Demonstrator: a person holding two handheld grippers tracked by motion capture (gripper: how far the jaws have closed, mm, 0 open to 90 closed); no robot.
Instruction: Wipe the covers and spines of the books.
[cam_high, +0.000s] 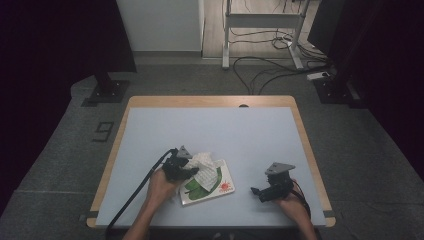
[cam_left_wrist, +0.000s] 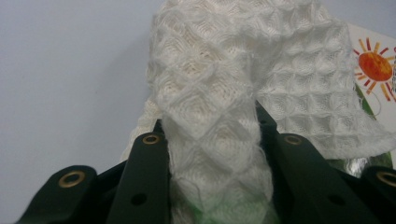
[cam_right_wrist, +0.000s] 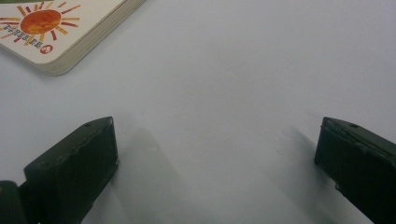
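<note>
The two black jaws of the left gripper (cam_left_wrist: 212, 140) are closed on a white cloth with a woven waffle pattern (cam_left_wrist: 224, 93); a thick fold of the cloth is pressed between them and the rest of it spreads above and to the right of the jaws. In the high view the left gripper (cam_high: 181, 167) is at the left edge of a thick board book with a white cover, an orange sun and a green shape (cam_high: 215, 186), and the cloth (cam_high: 204, 165) lies bunched on the upper left part of this book. The book lies flat on the pale blue table top with a wooden border (cam_high: 210, 125), near the front edge.

The jaws of the right gripper (cam_right_wrist: 215, 154) stand wide apart with only bare table between them. The right gripper (cam_high: 267, 192) is held low over the table, apart from the book at its right side.
</note>
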